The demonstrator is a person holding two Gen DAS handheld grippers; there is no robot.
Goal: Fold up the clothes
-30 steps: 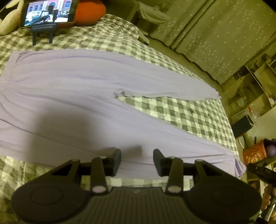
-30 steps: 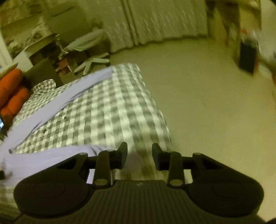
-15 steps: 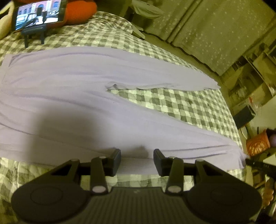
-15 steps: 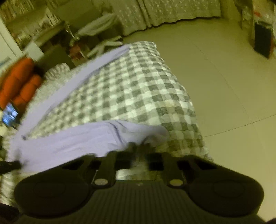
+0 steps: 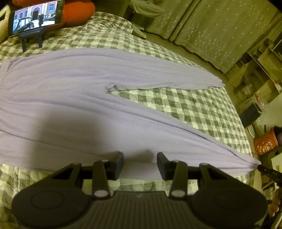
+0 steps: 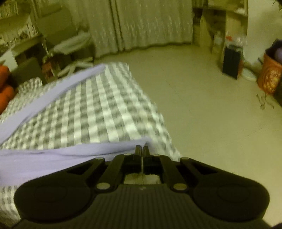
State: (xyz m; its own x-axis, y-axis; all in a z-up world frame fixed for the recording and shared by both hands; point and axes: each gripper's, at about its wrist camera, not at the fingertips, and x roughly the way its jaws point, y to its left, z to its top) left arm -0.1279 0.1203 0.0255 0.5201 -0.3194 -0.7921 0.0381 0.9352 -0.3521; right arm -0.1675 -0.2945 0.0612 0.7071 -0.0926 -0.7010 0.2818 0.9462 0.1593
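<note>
The left gripper [image 5: 140, 163] is spread wide, its two black fingers apart over the near edge of the lavender trousers [image 5: 74, 98], holding nothing; whether the tips touch the cloth cannot be told. The right gripper [image 6: 141, 149] has its jaws pressed together, pinching the hem end of the near trouser leg [image 6: 74, 149]. In the left wrist view that same gripper tip [image 5: 264, 170] shows at the leg's tapered end, where the cloth gathers into a point.

The trousers lie spread flat across the grey-and-white checked quilt [image 5: 193, 105], waistband to the left of the left gripper and the two legs running off to the right. The legs splay apart in a V from the crotch, with a wedge of quilt showing between them. The fabric looks thin, soft and matte, with long shallow creases along its length. The quilt is padded and stitched in squares.

Beyond the trousers, at the far left of the quilt, a phone [image 5: 35, 17] with a lit screen stands on a dark stand, and an orange cushion [image 5: 77, 12] lies just behind it. Pale curtains [image 5: 211, 26] with small star marks hang beyond the quilt's far edge.
</note>
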